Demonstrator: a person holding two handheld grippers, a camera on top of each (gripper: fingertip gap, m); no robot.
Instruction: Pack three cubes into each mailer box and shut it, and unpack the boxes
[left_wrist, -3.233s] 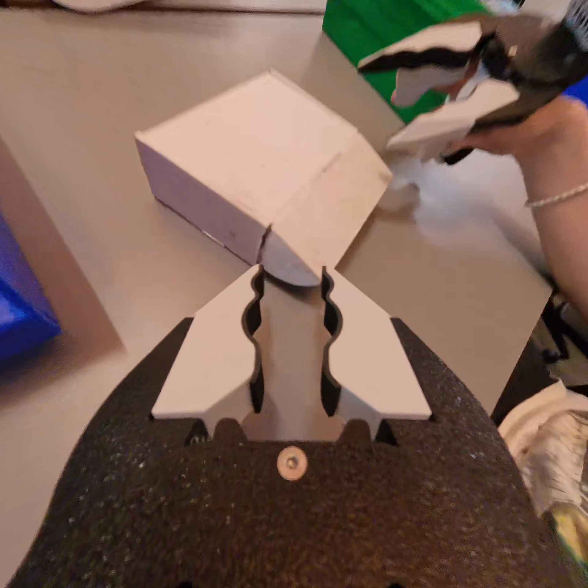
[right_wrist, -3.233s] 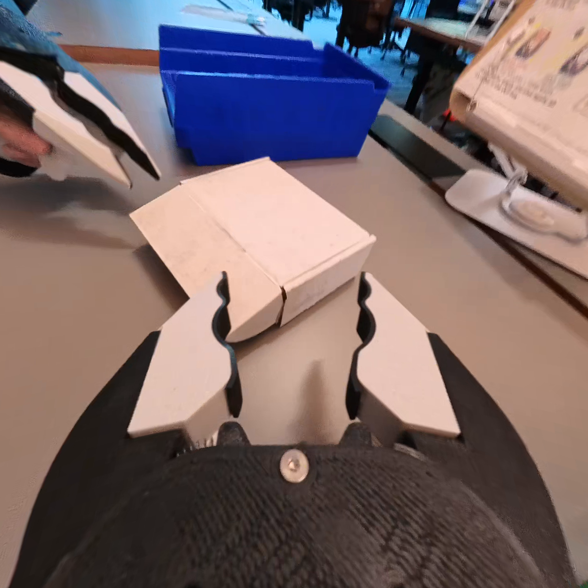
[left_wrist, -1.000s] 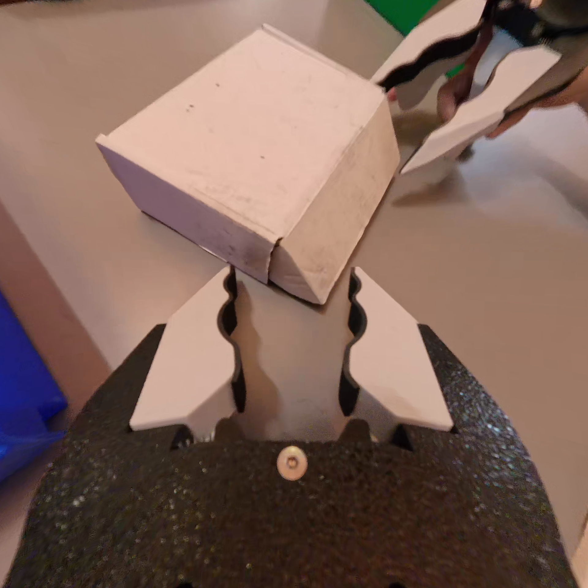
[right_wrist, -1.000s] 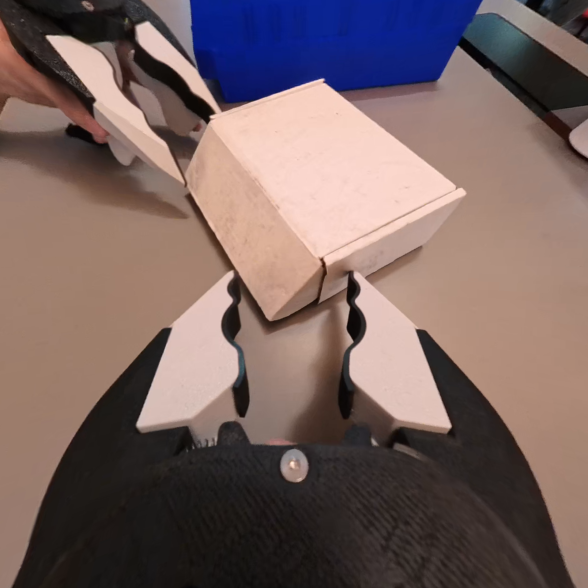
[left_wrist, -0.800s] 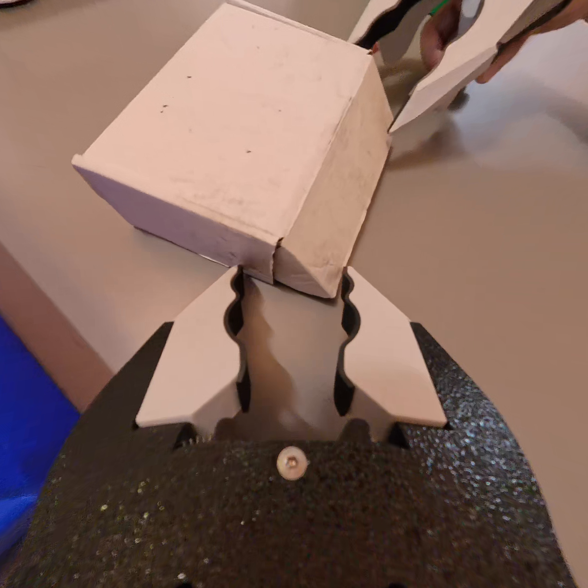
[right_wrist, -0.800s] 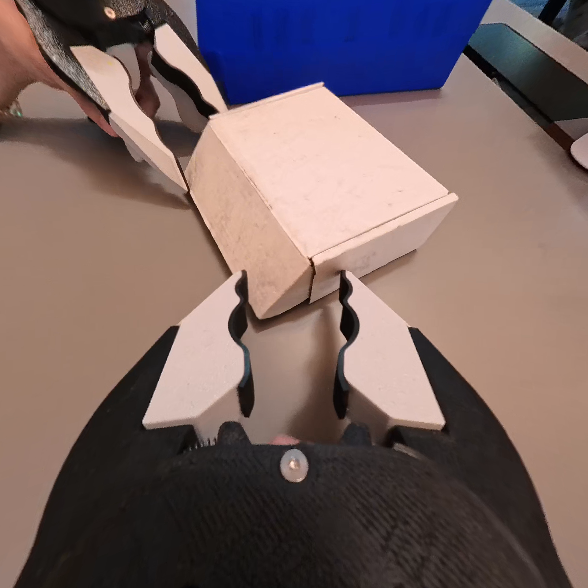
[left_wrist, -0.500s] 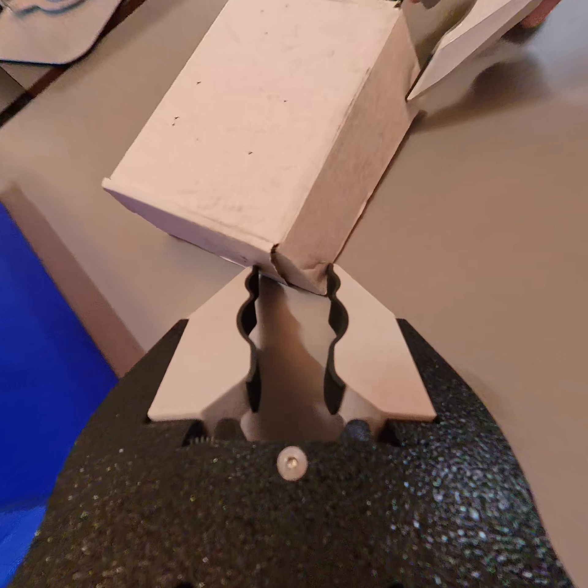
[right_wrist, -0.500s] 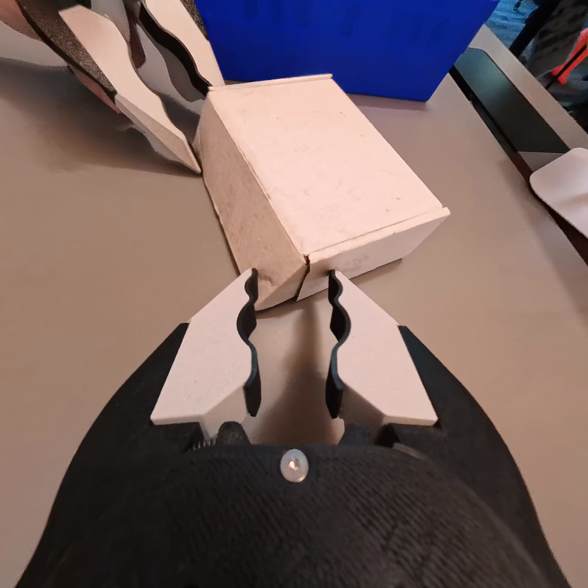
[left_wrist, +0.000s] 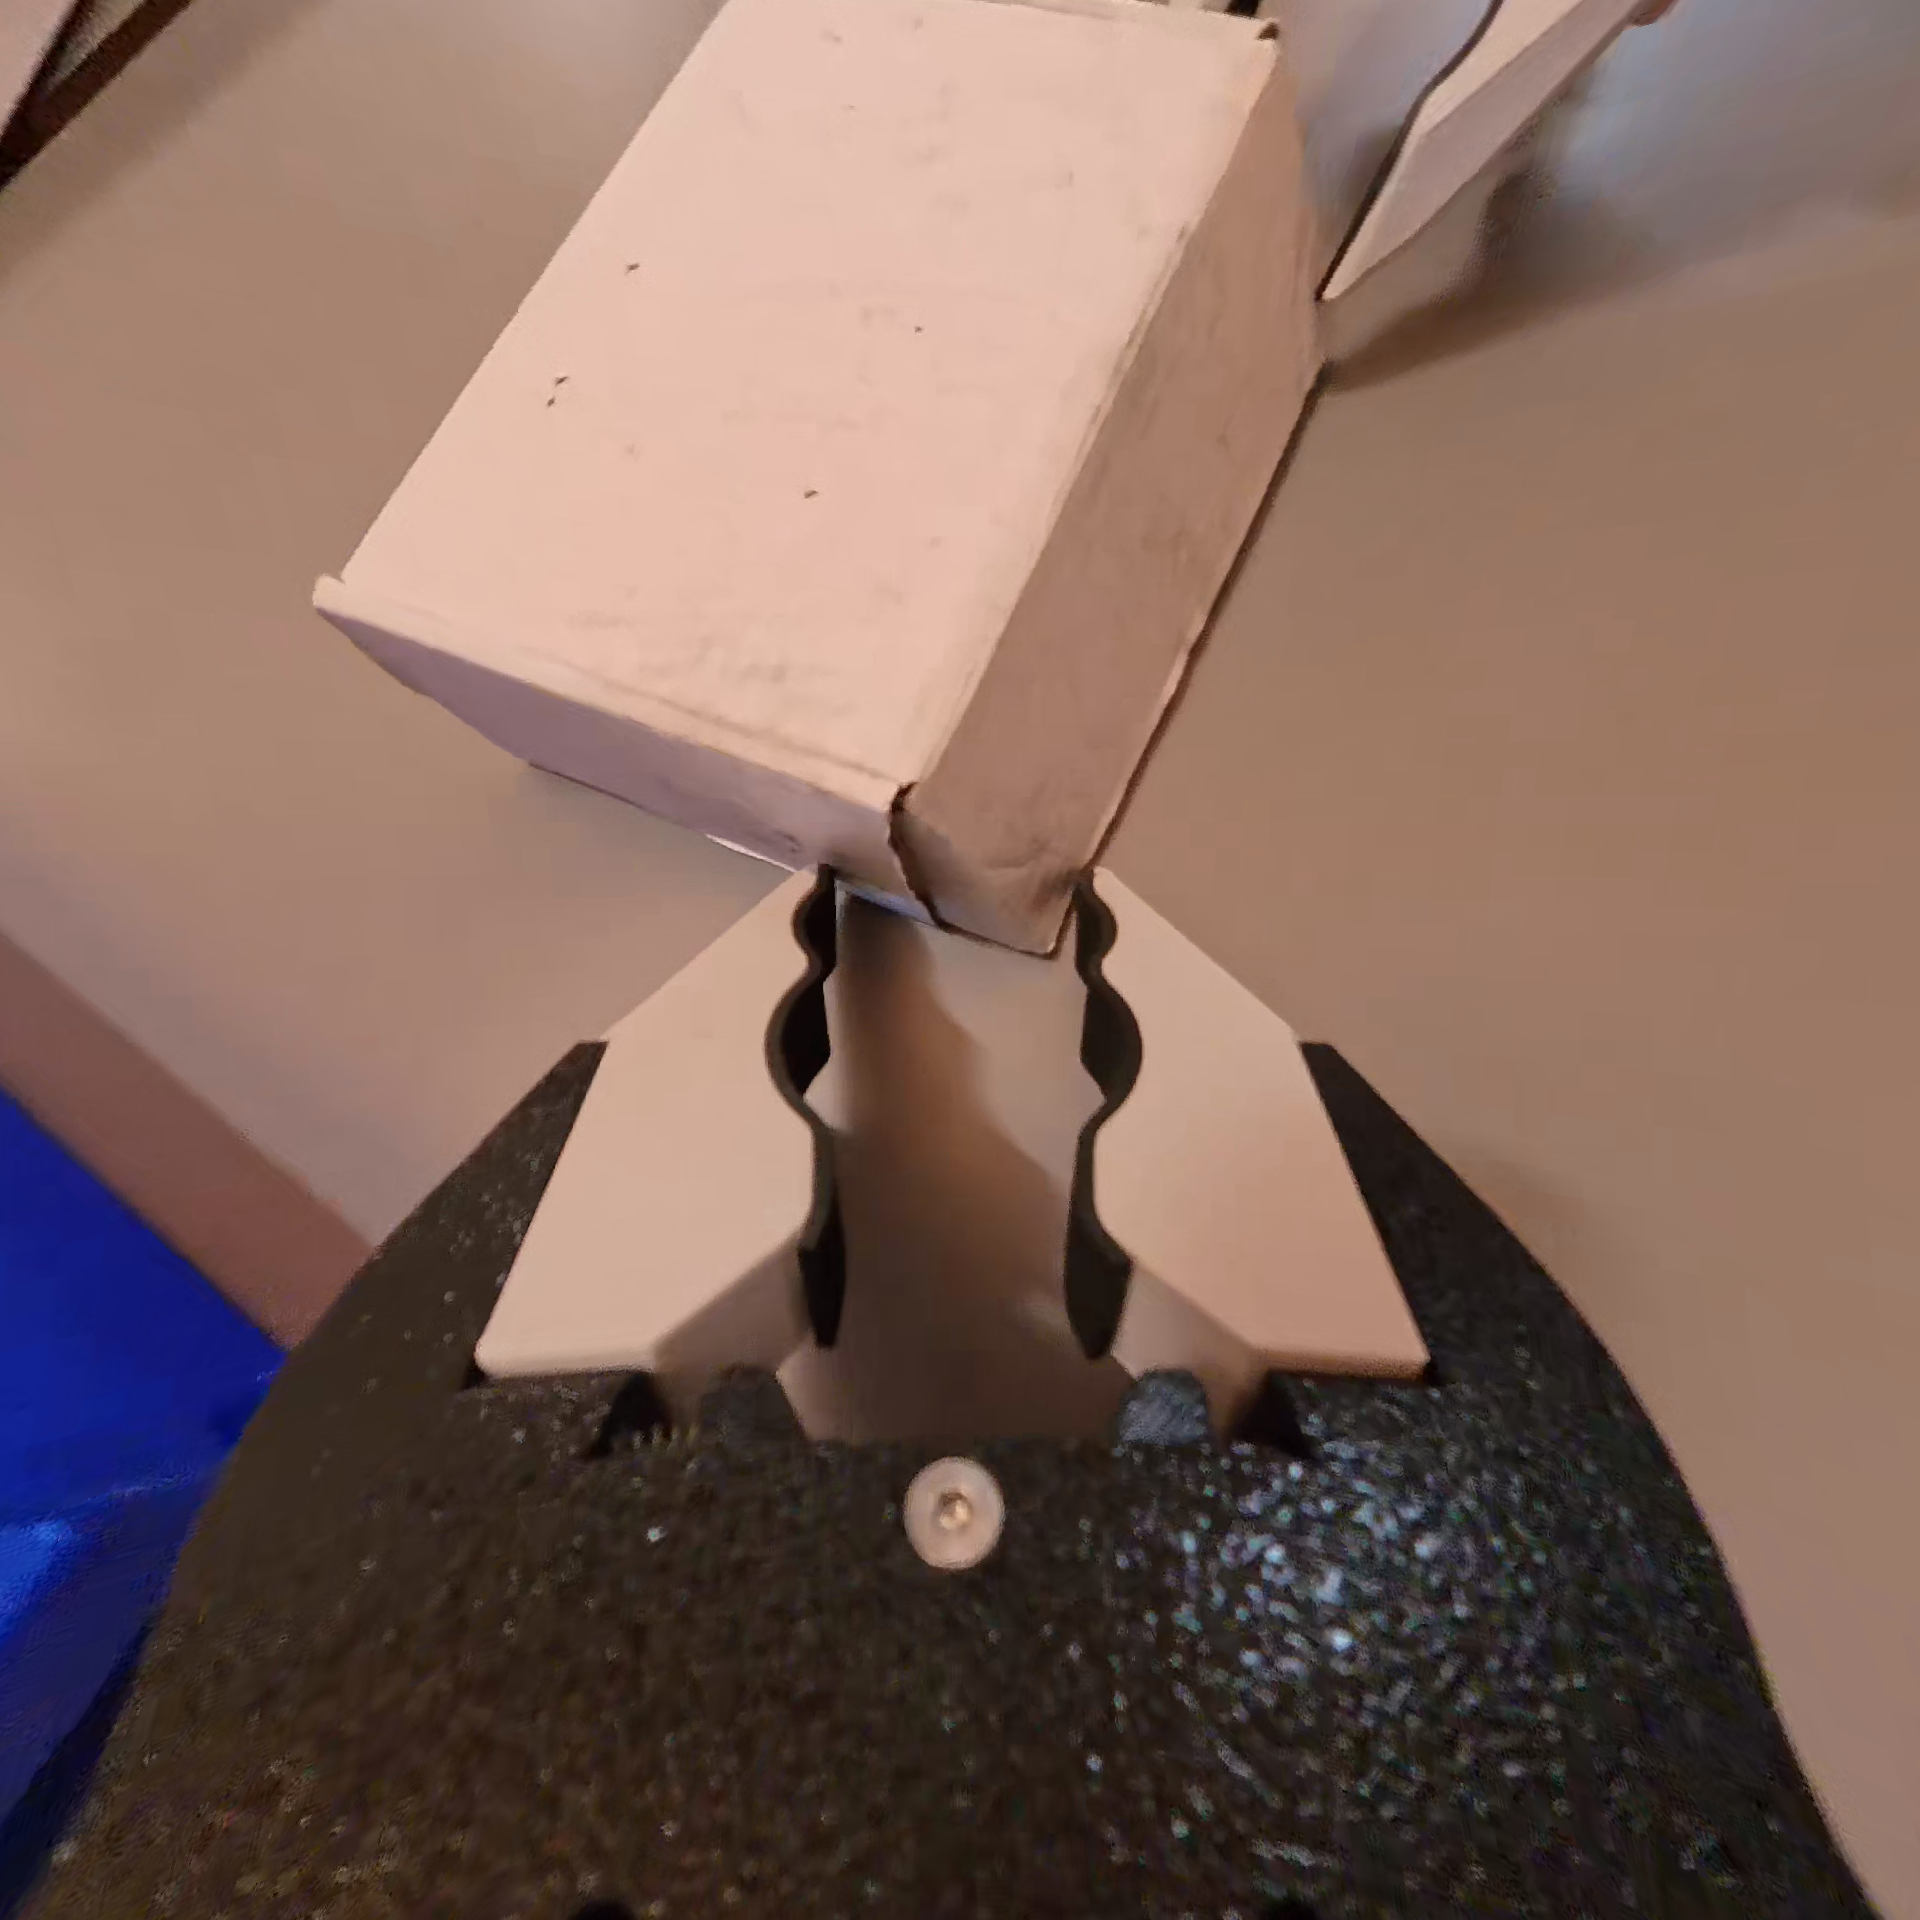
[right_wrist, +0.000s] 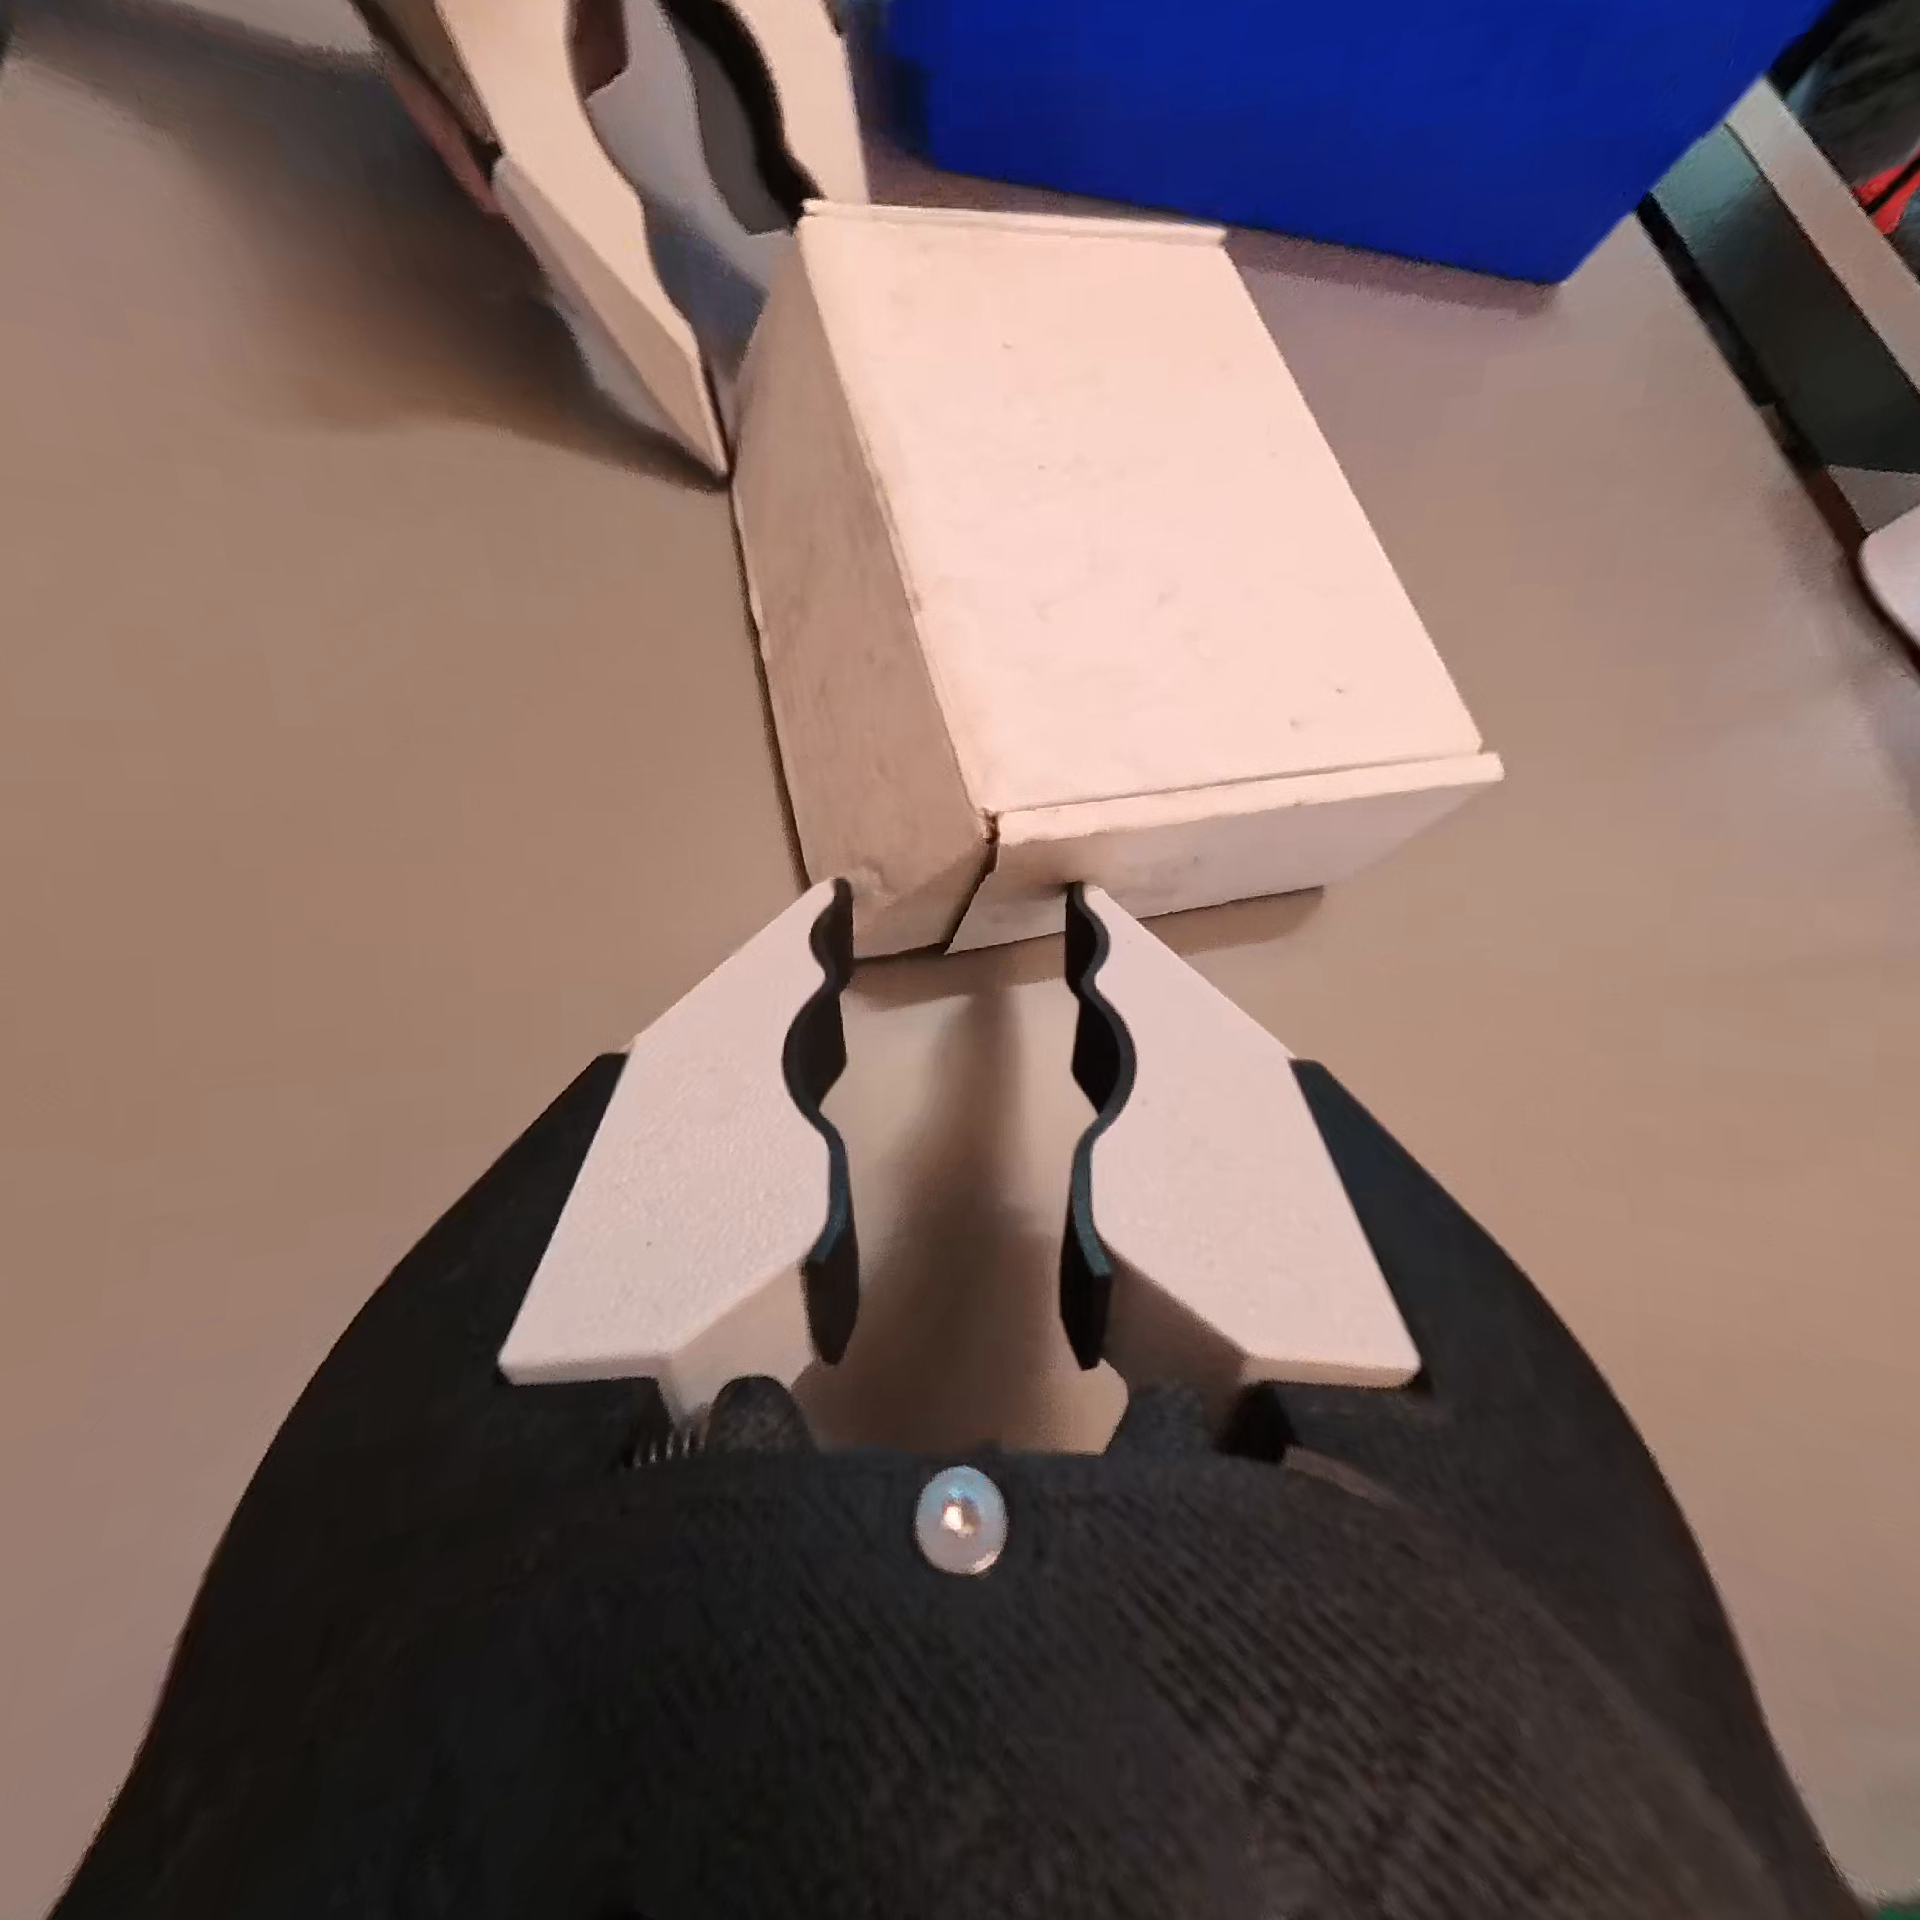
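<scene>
A closed white mailer box (left_wrist: 831, 416) lies on the grey table; no cubes show. My left gripper (left_wrist: 951, 894) is narrowed onto the box's near corner, with a fingertip against each side of it. My right gripper (right_wrist: 956, 899) pinches the opposite corner of the same box (right_wrist: 1091, 540) the same way. In each view the other gripper shows beyond the box: the right one in the left wrist view (left_wrist: 1455, 177), the left one in the right wrist view (right_wrist: 665, 260).
A blue bin (right_wrist: 1299, 104) stands just behind the box; it also fills the lower left of the left wrist view (left_wrist: 83, 1403). A brown table edge strip (left_wrist: 156, 1122) runs there. A dark strip (right_wrist: 1766, 312) and a white object (right_wrist: 1896, 566) lie at the right.
Both grippers have come in from either side to opposite corners of the box and narrowed their jaws onto them. The box has turned relative to both cameras.
</scene>
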